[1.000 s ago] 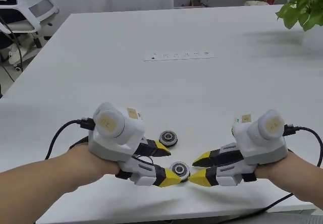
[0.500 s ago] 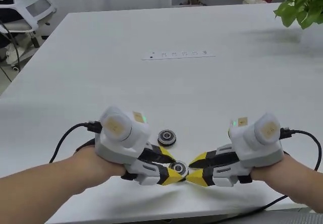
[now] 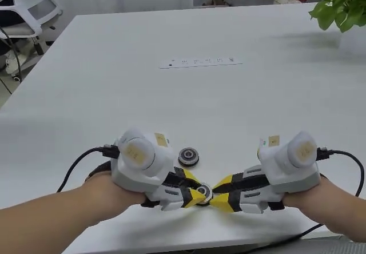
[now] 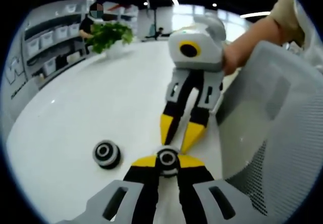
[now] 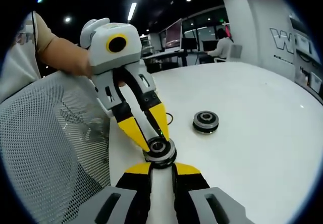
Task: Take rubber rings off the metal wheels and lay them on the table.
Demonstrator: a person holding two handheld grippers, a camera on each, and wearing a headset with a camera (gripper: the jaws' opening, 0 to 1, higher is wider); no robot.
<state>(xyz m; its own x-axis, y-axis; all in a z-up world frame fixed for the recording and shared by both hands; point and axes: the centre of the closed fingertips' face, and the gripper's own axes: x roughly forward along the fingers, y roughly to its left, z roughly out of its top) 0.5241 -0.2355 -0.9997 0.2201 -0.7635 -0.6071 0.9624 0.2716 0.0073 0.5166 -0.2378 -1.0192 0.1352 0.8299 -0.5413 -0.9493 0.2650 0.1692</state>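
Change: the right gripper [image 3: 221, 195] has closed in since a second ago. Its yellow tips were then apart from the held wheel [image 3: 203, 194] and now meet its rim.
Left side: the left gripper [image 3: 196, 195] has its jaws drawn in on the held wheel, pinching it between the yellow tips just above the near table edge.
Right side: jaws a narrow gap apart, tips against the wheel. I cannot tell whether they grip it.
Look: a small disc with a bright metal hub and a dark rubber ring [image 5: 171, 154] around it.
Facing: the round face is turned up toward the person, so the axle stands roughly upright.
Just beyond: a second wheel [image 3: 189, 157] lies flat on the white table [image 3: 171, 105], its ring still on.
Further: a socket strip [image 3: 200, 63] sits mid-table.
Far corner: a green plant [image 3: 337, 5].
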